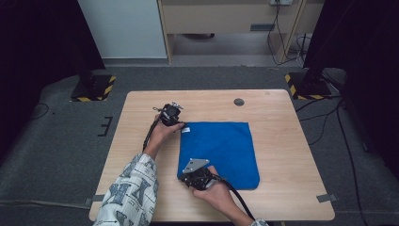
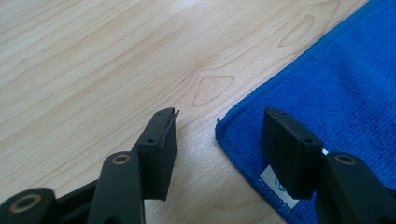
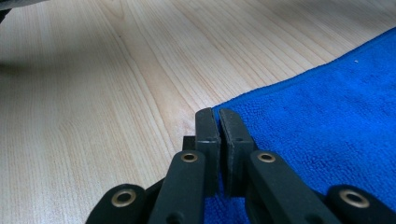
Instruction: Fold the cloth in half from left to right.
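blue microfiber cloth [image 1: 221,150] lying flat and squared up on the wooden table [image 1: 282,141], small white tag [image 2: 279,185] at its far left corner

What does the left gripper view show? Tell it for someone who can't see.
The left gripper hangs low over a light wooden table, its two black jaws apart around the corner of a blue cloth. A small white label sits at the cloth's edge.

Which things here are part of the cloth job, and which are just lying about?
In the job:
- blue cloth, flat on the table
- left gripper, jaws apart astride the cloth's far-left corner
- right gripper, shut at its near-left corner

Lying about:
- dark round disc on the table's far side
- striped stand bases on the floor
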The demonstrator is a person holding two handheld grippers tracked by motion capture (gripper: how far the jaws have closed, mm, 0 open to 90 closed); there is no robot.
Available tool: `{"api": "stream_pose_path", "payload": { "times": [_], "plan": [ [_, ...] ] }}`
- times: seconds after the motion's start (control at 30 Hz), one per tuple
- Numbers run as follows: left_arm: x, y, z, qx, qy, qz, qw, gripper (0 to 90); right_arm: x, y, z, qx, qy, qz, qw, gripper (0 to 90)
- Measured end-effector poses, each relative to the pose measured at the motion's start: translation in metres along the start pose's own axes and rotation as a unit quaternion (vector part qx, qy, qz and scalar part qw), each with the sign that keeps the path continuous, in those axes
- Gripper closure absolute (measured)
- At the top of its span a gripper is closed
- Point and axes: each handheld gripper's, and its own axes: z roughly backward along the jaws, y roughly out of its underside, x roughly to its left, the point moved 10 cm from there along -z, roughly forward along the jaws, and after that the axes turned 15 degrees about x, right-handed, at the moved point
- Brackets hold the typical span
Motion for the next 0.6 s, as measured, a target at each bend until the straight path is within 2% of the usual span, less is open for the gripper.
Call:
{"api": "stream_pose_path", "payload": {
  "times": [0.13, 0.17, 0.33, 0.53, 0.6],
  "plan": [
    [-0.001, 0.0, -0.001, -0.002, 0.007, 0.001, 1.0, 50.6, 0.0, 0.0, 0.001, 0.0, -0.001, 0.001, 1.0, 87.5],
    [-0.002, 0.0, 0.0, -0.005, 0.017, 0.004, 0.9998, 52.6, 0.0, 0.0, 0.001, 0.0, -0.001, 0.002, 1.0, 87.5],
    [-0.009, 0.002, 0.001, -0.011, 0.024, -0.011, 0.9996, 67.6, 0.0, -0.001, 0.001, 0.0, -0.001, 0.0, 1.0, 87.5],
    [-0.015, 0.002, 0.002, -0.012, 0.032, -0.006, 0.9994, 85.3, 0.001, -0.002, 0.002, 0.0, 0.002, 0.004, 1.0, 87.5],
    [-0.015, 0.002, 0.002, -0.011, 0.028, -0.011, 0.9995, 87.0, 0.001, -0.002, 0.003, 0.001, 0.003, 0.005, 1.0, 87.5]
  ]
}}
